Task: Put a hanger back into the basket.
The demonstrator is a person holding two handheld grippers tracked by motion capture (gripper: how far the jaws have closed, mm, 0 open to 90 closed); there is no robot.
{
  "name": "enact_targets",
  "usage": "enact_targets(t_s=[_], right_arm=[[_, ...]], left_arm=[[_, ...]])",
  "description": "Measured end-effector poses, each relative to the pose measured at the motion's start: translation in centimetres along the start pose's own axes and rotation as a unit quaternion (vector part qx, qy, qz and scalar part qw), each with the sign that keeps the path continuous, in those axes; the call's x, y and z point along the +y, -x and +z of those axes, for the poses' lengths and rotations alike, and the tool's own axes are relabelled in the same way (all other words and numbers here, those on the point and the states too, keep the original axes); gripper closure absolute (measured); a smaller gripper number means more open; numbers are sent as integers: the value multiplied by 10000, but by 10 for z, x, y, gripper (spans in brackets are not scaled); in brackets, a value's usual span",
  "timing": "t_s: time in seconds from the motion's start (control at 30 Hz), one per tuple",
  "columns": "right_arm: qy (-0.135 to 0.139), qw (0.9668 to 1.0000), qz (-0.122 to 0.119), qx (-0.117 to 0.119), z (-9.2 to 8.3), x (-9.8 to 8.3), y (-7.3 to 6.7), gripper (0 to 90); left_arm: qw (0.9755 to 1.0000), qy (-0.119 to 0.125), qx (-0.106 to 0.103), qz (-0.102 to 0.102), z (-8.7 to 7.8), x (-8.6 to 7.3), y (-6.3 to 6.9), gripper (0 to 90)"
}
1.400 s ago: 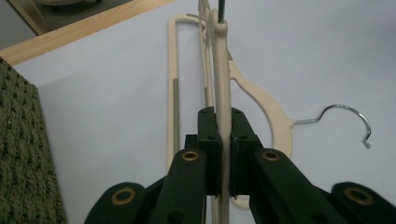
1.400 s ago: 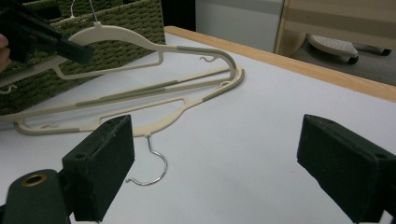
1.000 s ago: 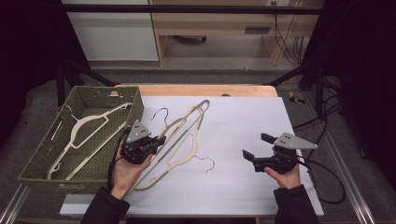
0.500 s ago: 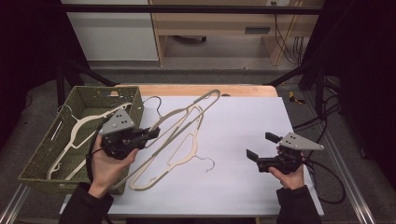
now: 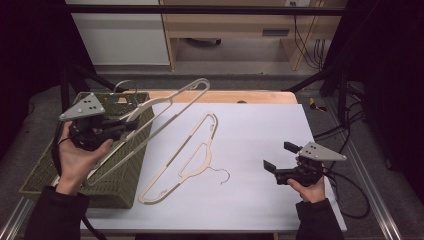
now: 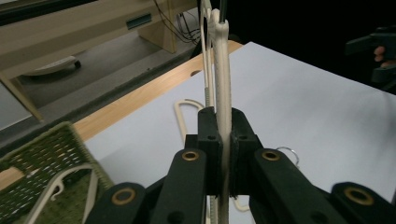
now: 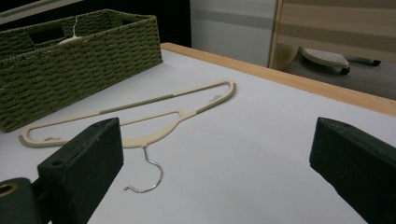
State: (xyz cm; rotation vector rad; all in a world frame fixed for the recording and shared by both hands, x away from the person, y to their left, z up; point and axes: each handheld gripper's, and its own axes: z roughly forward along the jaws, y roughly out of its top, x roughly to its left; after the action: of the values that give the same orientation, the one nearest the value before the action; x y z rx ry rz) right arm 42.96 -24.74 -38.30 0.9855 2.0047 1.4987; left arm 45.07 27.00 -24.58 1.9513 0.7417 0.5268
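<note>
Basket point(image 5: 127, 170) interior behind lifted hanger point(image 5: 165, 107)

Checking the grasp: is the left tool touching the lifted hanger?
Touching. In the left gripper view the left tool has both jaws pressed against the cream hanger, no gap either side.

Wooden bench point(image 5: 225, 30) behind table, white cabinet point(image 5: 117, 35), floor cables point(image 5: 310, 47)

Matt cream plastic hanger point(image 5: 165, 107) with metal hook, rough woven green basket point(image 5: 127, 175).
</note>
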Motion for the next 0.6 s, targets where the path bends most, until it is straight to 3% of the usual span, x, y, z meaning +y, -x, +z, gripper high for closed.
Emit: enact_targets(t_s=[0.03, 0.07, 0.27, 0.47, 0.6], right_arm=[[4, 10000, -5, -2, 0, 0, 0, 33], [4, 10000, -5, -2, 0, 0, 0, 33], [-22, 10000, -25, 19, 0, 0, 0, 33], [-38, 10000, 10, 4, 1, 0, 0, 31], [-47, 10000, 0, -4, 2, 0, 0, 30]], left_arm=[[10000, 11, -7, -69, -4, -3, -10, 858], [10000, 11, -7, -69, -4, -3, -10, 858], [9997, -99, 194, -80, -12, -12, -39, 858], [9992, -165, 294, -229, -19, -29, -72, 858], [9989, -197, 376, -198, -23, -39, -87, 858]])
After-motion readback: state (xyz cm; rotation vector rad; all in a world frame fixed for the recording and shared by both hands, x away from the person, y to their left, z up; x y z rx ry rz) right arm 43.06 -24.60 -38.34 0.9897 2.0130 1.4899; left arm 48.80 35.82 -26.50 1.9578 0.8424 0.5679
